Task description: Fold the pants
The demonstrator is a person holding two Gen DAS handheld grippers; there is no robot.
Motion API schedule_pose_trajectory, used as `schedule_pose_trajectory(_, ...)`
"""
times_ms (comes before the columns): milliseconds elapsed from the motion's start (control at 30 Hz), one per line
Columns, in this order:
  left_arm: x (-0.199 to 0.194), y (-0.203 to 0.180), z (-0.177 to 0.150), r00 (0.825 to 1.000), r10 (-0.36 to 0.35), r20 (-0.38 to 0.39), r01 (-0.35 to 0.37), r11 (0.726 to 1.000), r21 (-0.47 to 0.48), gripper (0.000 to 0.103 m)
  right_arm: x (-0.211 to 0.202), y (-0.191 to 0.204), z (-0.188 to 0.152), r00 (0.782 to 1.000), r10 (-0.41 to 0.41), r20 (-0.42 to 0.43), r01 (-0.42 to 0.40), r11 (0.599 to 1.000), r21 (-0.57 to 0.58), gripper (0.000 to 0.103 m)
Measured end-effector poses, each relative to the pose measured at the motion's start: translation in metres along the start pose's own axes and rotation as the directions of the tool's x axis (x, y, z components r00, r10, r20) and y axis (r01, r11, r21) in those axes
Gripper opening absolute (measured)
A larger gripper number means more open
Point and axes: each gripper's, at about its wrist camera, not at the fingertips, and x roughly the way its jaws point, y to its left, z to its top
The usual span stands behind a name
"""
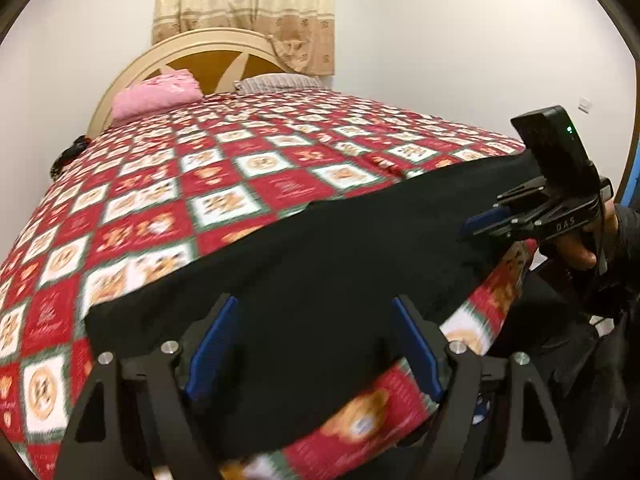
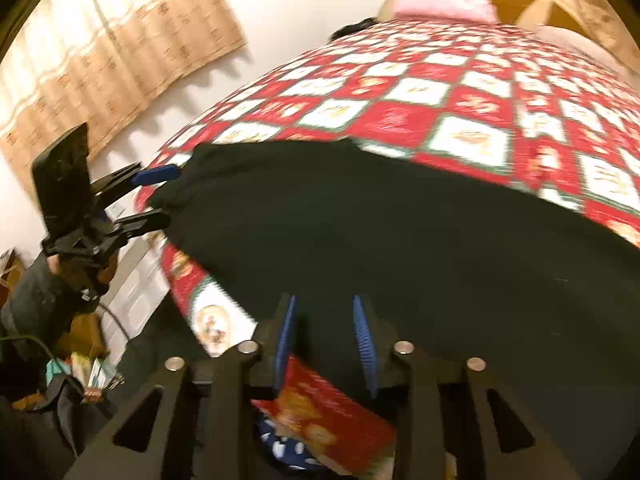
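Across mid-frame, black pants [image 1: 320, 248] lie on checked bedspread [image 1: 160, 184]; left gripper [image 1: 316, 344] jaws wide, empty; right gripper [image 2: 325, 344] part-open over pants edge.

A wide bed [image 1: 208, 184] fills most of the room, covered with a red, white and green checked bedspread [image 2: 460, 112] printed with small motifs. At its far end stands an arched cream headboard [image 1: 188, 46] with brown panels, a pink pillow [image 1: 156, 94] and a striped one [image 1: 276, 82] resting against it. Beige patterned curtains [image 1: 244, 8] hang behind (drawn shut), between plain white walls [image 1: 440, 48]. A white drawer unit [image 2: 134, 292] stands beside the bed, in warm indoor light
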Motion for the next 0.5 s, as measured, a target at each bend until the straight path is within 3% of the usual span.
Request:
schedule_pose_trajectory(167,0.024,-0.016,0.012,0.998,-0.055,-0.017,0.055,0.998,0.005,0.081,-0.054,-0.038,-0.006,0.99,-0.102,0.098,0.095,0.993,0.075,0.034)
schedule_pose_trajectory(300,0.036,-0.031,0.019,0.994,-0.102,-0.027,0.102,0.995,0.009,0.081,-0.122,-0.086,-0.029,0.959,-0.224,0.174,0.18,0.955,0.234,0.036)
schedule_pose_trajectory(400,0.044,-0.047,0.027,0.991,-0.131,-0.035,0.132,0.99,0.042,0.081,-0.181,-0.127,-0.059,0.914,-0.359,0.187,0.267,0.882,0.388,0.043)
schedule_pose_trajectory(500,0.054,-0.059,0.036,0.987,-0.156,-0.04,0.158,0.985,0.07,0.081,-0.246,-0.169,-0.099,0.84,-0.518,0.163,0.335,0.73,0.596,0.044)
